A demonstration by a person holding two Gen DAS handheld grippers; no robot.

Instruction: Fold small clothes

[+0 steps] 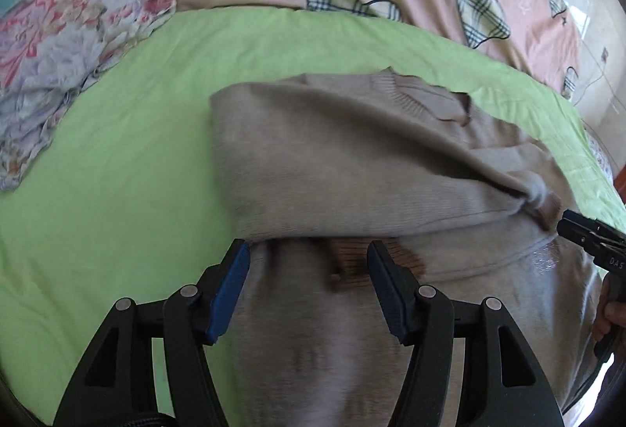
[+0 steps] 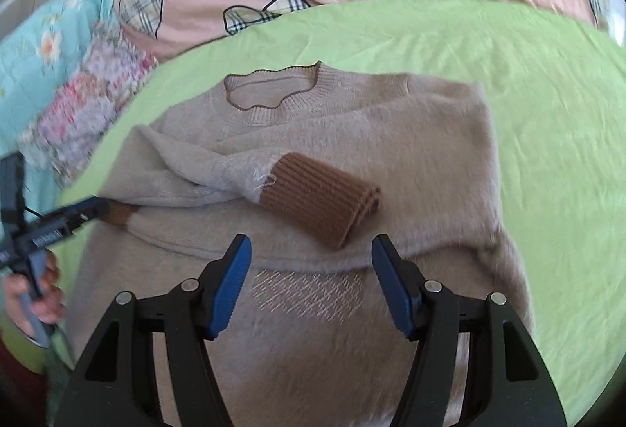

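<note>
1. Right wrist view: a beige knitted sweater (image 2: 313, 192) is seen spread on a green bed sheet (image 2: 547, 114), neckline away from the jaws, with both sleeves folded across the chest.
2. The right gripper (image 2: 311, 284) is held with its jaws spread and empty; the brown ribbed cuff (image 2: 332, 204) lies just beyond them, and a stitched patch sits between them.
3. The left gripper (image 1: 307, 288) is likewise held with jaws spread, nothing pinched; a folded sleeve lies just ahead of its jaws, and the lower body of the sweater beneath them.
4. The sleeves appear done, so the step in hand is judged to be folding the body lengthwise or bottom-to-top.
5. For a clean fold, the hem should be pinched near both corners, through all layers, and lifted evenly so the crossed sleeves are not dragged out of place.
6. The fluffy knit is judged likely to sag; it should be kept taut between the grippers and laid down flat towards the neckline (image 2: 270, 90).
</note>
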